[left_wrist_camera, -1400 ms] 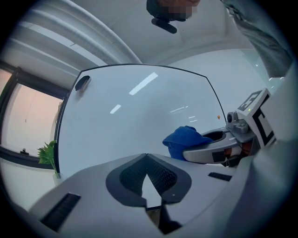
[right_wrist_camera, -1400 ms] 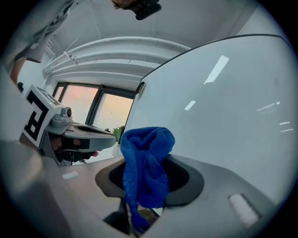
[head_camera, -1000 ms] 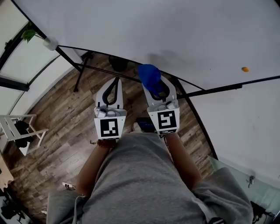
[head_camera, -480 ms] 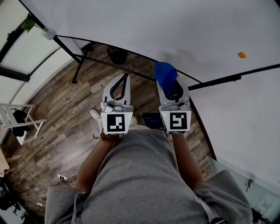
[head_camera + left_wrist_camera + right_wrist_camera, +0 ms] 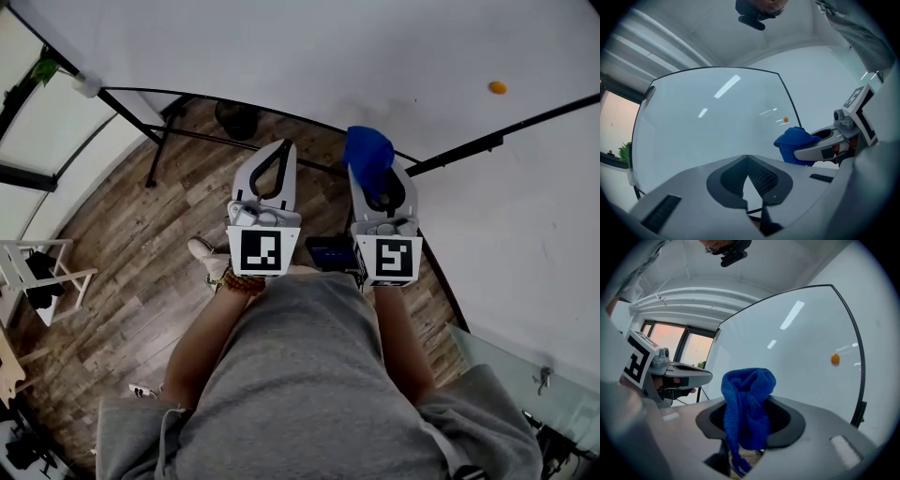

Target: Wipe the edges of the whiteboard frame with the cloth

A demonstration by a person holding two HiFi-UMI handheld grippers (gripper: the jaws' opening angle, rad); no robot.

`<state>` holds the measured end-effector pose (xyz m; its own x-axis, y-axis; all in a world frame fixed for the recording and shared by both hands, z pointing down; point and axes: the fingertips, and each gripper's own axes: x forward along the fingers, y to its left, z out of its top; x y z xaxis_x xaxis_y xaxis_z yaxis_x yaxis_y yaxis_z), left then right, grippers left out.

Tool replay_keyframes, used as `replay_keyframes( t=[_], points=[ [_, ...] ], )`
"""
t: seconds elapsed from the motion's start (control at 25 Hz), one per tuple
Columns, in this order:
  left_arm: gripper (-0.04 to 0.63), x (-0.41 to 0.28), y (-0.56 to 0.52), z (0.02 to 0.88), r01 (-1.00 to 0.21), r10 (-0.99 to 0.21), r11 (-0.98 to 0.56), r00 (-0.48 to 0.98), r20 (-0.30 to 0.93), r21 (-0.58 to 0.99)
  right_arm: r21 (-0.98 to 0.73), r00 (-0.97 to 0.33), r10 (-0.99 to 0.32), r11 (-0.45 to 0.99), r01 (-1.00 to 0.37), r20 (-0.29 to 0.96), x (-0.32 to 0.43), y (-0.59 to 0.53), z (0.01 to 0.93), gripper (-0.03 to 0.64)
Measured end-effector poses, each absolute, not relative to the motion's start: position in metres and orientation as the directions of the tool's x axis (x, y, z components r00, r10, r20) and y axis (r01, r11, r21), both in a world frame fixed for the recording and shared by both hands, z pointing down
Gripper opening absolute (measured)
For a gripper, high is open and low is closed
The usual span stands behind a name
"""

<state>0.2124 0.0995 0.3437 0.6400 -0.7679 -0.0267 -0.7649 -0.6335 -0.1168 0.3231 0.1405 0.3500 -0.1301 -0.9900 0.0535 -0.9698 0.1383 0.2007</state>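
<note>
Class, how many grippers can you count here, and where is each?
2. The left gripper, shut and empty, points toward the whiteboard; the right gripper, beside it, grips the blue cloth. None appears hidden.

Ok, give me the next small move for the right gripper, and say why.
Probably ease the blue cloth forward onto the black frame at the whiteboard's corner. The right gripper is shut on the cloth, which sits close to that frame, but contact isn't clear; the left gripper is shut and empty.
</note>
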Motion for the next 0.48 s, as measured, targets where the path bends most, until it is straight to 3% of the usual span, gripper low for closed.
replay_keyframes(
  t=[0.48],
  points=[
    [0.009,0.237,0.104,0.338,-0.745,-0.746,-0.656,0.664,-0.041,-0.123,0.195,-0.084,-0.996,0.089,-0.977,0.033,0.346,0.158,0.345,0.176]
  ],
)
